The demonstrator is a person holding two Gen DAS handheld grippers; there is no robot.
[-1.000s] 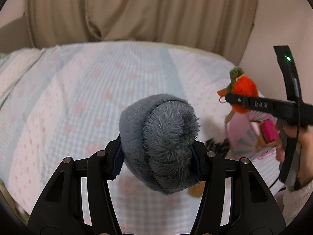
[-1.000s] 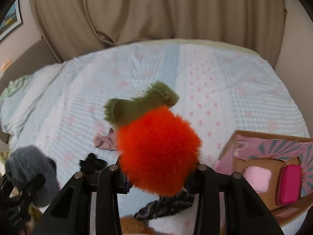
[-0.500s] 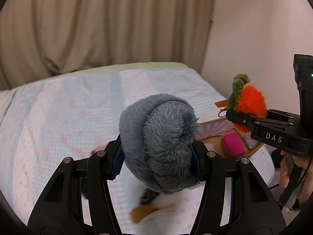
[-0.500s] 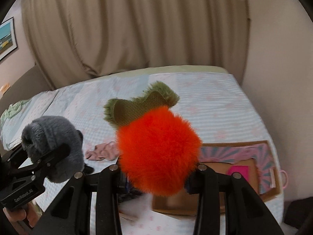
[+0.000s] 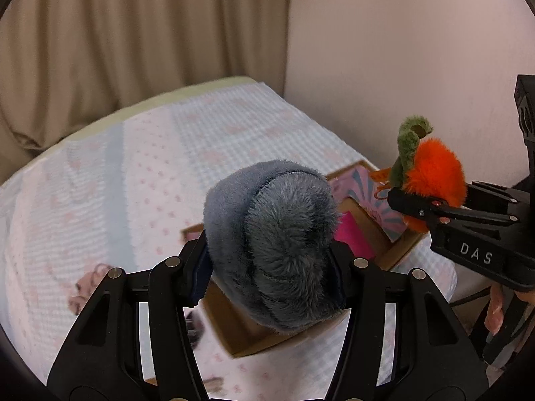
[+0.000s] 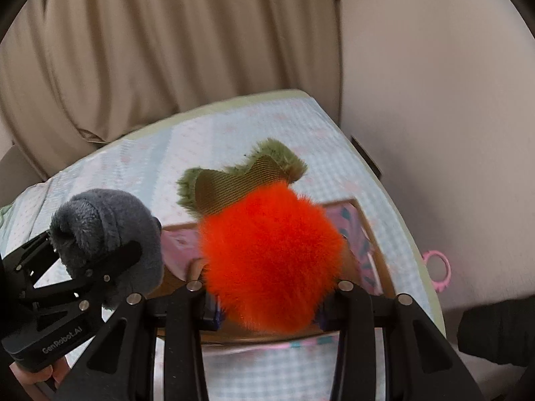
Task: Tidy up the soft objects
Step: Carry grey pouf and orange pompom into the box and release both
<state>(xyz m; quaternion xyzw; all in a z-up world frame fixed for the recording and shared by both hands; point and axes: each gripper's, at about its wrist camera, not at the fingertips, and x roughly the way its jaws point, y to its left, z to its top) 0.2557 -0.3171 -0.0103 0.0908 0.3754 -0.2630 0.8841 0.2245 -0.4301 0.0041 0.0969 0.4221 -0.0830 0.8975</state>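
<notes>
My left gripper [image 5: 272, 267] is shut on a grey plush toy [image 5: 271, 234] and holds it in the air above an open cardboard box [image 5: 234, 327] on the bed. My right gripper [image 6: 267, 300] is shut on an orange plush with a green leafy top [image 6: 271, 254], also above the box [image 6: 367, 227]. The orange plush [image 5: 431, 170] and the right gripper [image 5: 418, 207] show at the right of the left wrist view. The grey plush [image 6: 107, 230] shows at the left of the right wrist view. A pink item [image 5: 351, 237] lies inside the box.
The bed [image 5: 150, 167] has a pale checked cover. A pink cloth [image 5: 87, 284] and a dark item [image 5: 194, 327] lie on it left of the box. Beige curtains [image 5: 133, 33] hang behind. A wall [image 5: 401, 50] stands on the right. A pink ring [image 6: 438, 270] shows past the bed's right edge.
Both grippers have swung to the right with their plush toys. The box now lies under both of them, and the wall fills the right side.
</notes>
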